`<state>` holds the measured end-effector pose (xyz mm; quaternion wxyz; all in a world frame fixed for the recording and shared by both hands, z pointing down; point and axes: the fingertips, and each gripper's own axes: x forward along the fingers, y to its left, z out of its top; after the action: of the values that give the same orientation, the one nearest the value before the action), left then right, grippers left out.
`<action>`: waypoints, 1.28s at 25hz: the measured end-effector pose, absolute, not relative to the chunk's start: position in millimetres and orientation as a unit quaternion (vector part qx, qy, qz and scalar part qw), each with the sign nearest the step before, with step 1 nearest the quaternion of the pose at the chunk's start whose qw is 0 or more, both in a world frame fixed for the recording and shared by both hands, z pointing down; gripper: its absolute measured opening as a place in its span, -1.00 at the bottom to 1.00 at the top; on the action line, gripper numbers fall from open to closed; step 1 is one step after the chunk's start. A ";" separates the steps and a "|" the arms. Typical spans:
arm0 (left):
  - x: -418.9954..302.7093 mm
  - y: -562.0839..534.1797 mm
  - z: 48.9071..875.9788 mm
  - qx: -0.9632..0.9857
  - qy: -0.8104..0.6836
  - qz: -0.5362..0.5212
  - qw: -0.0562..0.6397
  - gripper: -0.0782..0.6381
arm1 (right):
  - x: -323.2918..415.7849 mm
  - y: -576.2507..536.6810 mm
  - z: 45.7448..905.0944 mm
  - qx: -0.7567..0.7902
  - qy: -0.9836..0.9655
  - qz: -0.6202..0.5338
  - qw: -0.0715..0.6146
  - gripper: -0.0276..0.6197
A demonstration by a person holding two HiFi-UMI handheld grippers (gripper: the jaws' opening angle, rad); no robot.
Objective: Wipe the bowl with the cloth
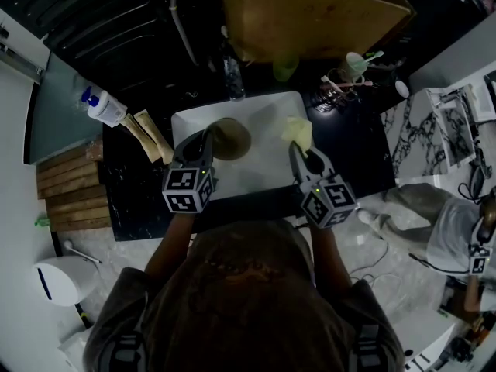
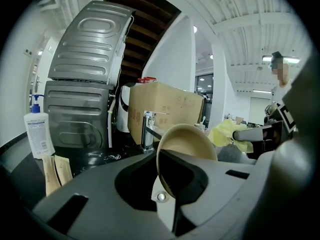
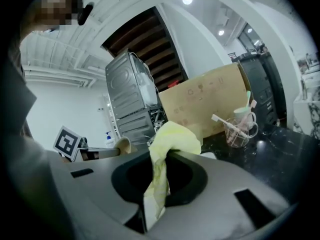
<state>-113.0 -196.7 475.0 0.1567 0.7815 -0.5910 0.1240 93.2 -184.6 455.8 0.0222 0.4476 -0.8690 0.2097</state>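
Note:
A tan bowl [image 1: 230,138] hangs over the white sink [image 1: 263,177], held by its rim in my left gripper [image 1: 206,139], which is shut on it. In the left gripper view the bowl [image 2: 187,144] stands on edge between the jaws, its hollow facing right. A pale yellow cloth [image 1: 298,132] is pinched in my right gripper [image 1: 297,152], to the right of the bowl and apart from it. The right gripper view shows the cloth [image 3: 170,144] bunched above the jaws with a tail hanging down between them.
A tap [image 1: 231,76] stands behind the sink on the black counter [image 1: 364,149], with a cardboard box [image 1: 310,14] beyond. A cup of toothbrushes [image 1: 353,72] is at the back right. A pump bottle [image 1: 105,107] and two packets [image 1: 147,134] lie left.

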 end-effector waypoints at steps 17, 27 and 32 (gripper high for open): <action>-106.3 -190.0 442.6 0.794 -0.591 0.071 0.127 -0.74 | 91.5 -191.5 450.4 0.486 -0.856 0.172 0.023 -0.82; -104.3 -191.0 442.8 0.795 -0.589 0.067 0.132 -0.73 | 83.2 -189.7 452.2 0.474 -0.863 0.171 0.030 -0.82; -103.8 -190.6 444.0 0.794 -0.588 0.068 0.135 -0.74 | 80.9 -188.3 454.3 0.468 -0.866 0.175 0.030 -0.82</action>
<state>-103.8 -190.6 444.0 0.1352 0.7943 -0.5884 0.0676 80.9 -188.3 454.3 0.0304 0.4683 -0.8656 0.1748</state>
